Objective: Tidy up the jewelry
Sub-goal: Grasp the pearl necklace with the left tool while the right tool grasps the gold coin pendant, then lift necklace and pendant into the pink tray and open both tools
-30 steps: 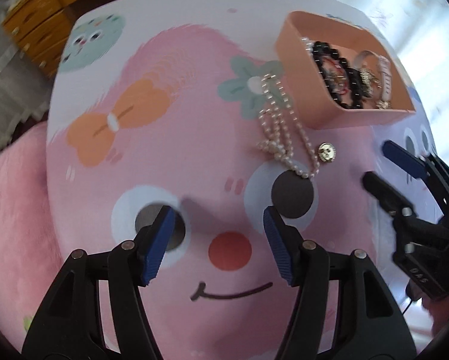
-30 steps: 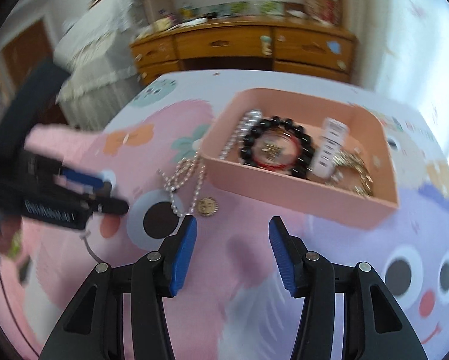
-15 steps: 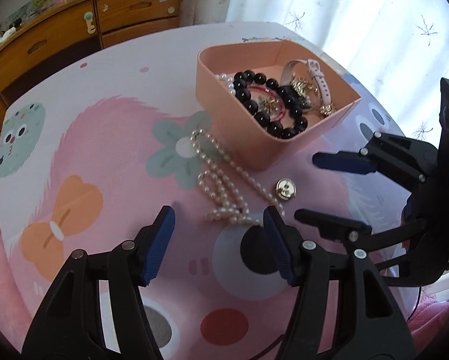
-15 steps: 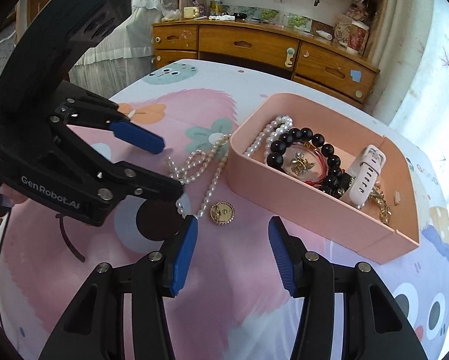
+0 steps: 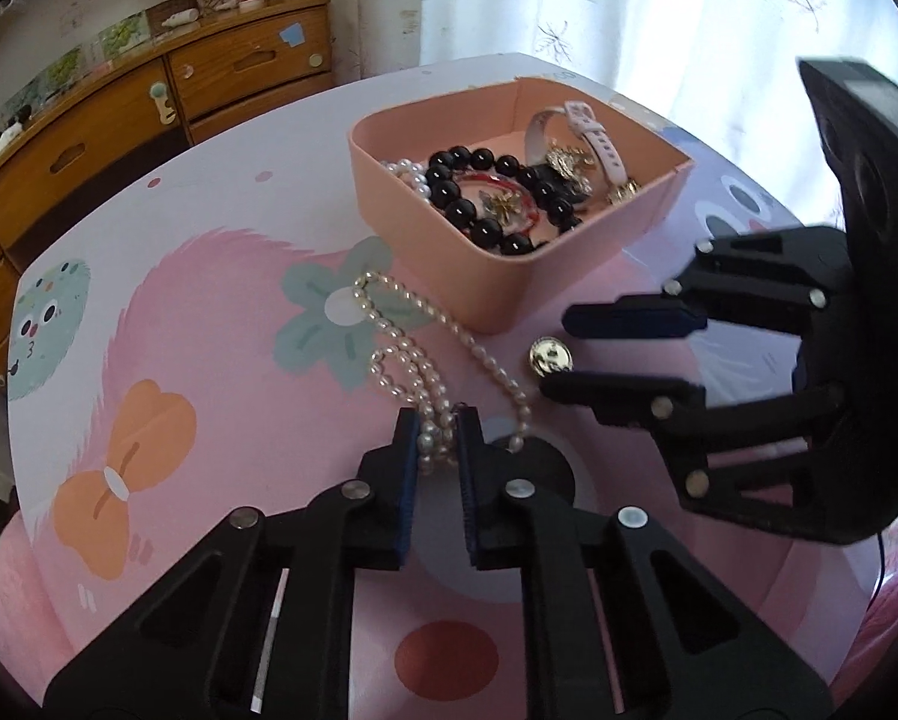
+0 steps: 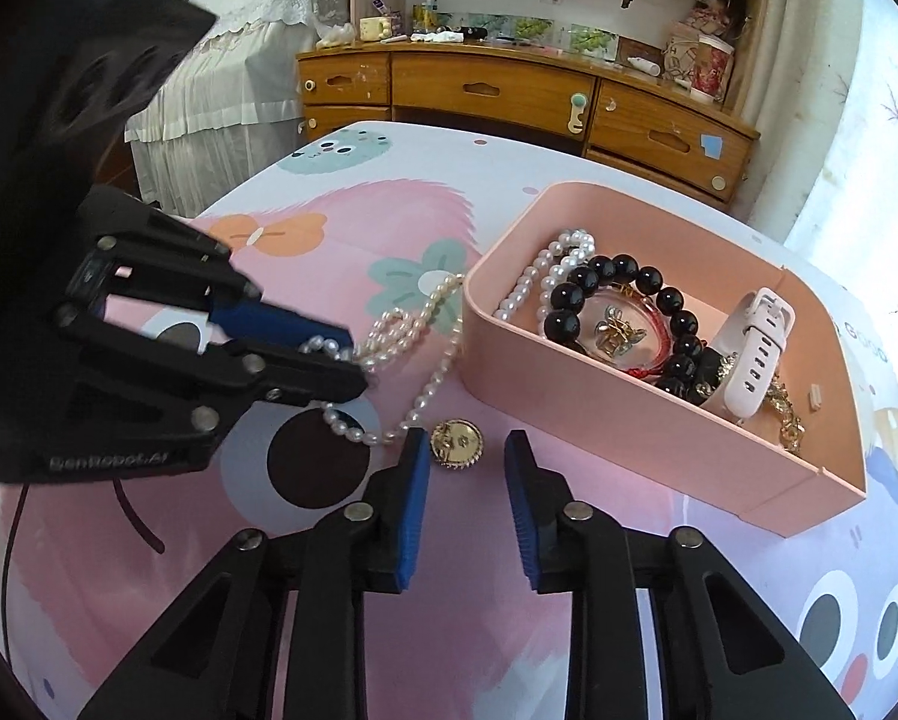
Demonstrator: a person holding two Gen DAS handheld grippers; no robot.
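A pearl necklace [image 5: 416,354] lies on the cartoon tablecloth, one end draped into the pink tray [image 5: 497,294]. My left gripper [image 5: 438,429] is shut on a bunch of its strands; the right wrist view shows the same grip [image 6: 353,354] on the necklace [image 6: 431,384]. A round gold pendant [image 5: 550,356] lies beside the tray. My right gripper [image 6: 466,450] is open, jaws on either side of the pendant [image 6: 456,443], low over the cloth. The tray [image 6: 599,414] holds a black bead bracelet [image 6: 614,270], a pink watch [image 6: 755,348] and gold pieces.
A wooden dresser [image 6: 509,90] with clutter on top stands behind the table. A bed with white cover [image 6: 221,78] is at the left. A bright curtained window [image 5: 629,12] is at the right. The table edge curves close behind the tray.
My left gripper moved forward and closed on the pearl strands. My right gripper advanced to the pendant, jaws narrowed around it but still open.
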